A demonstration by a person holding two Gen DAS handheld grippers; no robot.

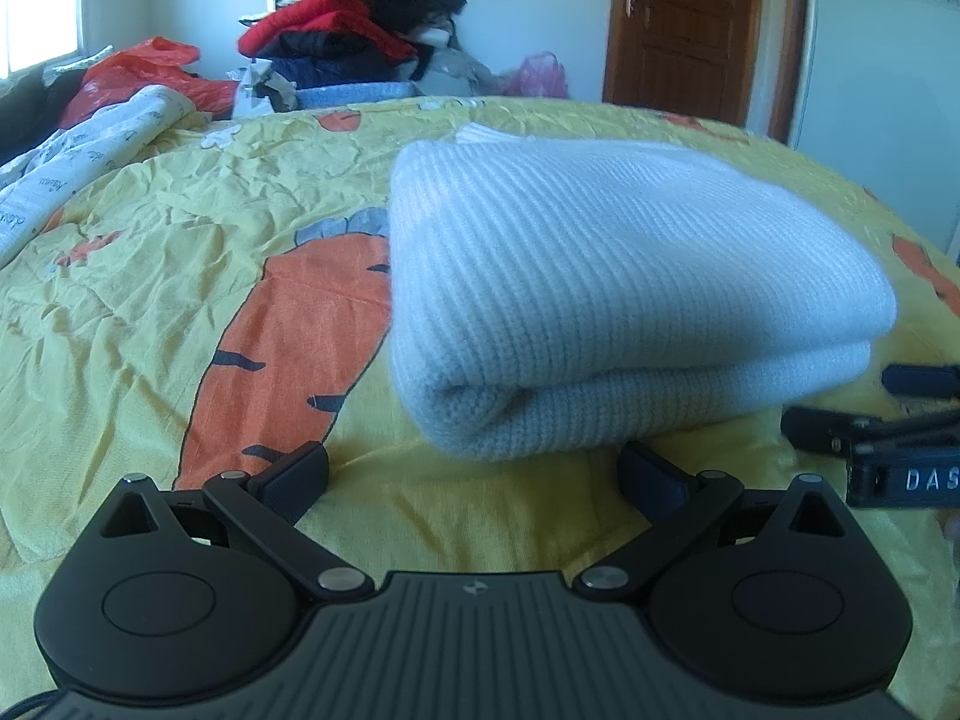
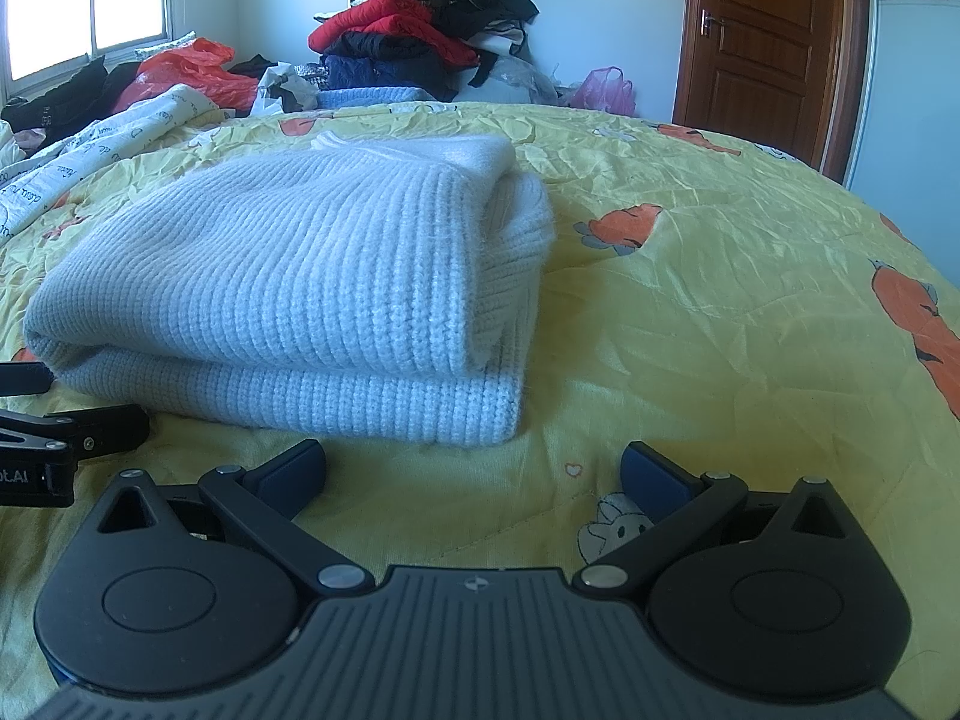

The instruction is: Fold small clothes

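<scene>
A pale blue ribbed knit sweater (image 1: pixel 606 276) lies folded on a yellow quilt printed with orange carrots (image 1: pixel 180 252). In the left wrist view the left gripper (image 1: pixel 474 468) sits low over the quilt with its jaws spread wide and nothing between them; the rounded folded edge of the sweater is just ahead of the fingertips, closer to the right-hand finger, and does not touch either one. A large carrot print (image 1: pixel 288 336) runs ahead and to the left of that gripper, partly tucked under the sweater's left side.

In the right wrist view the right gripper (image 2: pixel 474 468) is likewise fully spread and empty, close above the quilt. The sweater sits ahead and to its left, its near layered edge just beyond the left-hand finger. Two stacked layers show at the front, with a thicker roll along the sweater's right side.

Each gripper shows at the edge of the other's view, so the two sit side by side near the sweater's front edge.

Far beyond both grippers, past the quilt, a heap of red, black and navy clothes (image 2: pixel 420 30) is piled against the wall. An orange plastic bag (image 2: pixel 192 69) lies to the far left and a brown wooden door (image 2: pixel 768 24) stands to the far right.
</scene>
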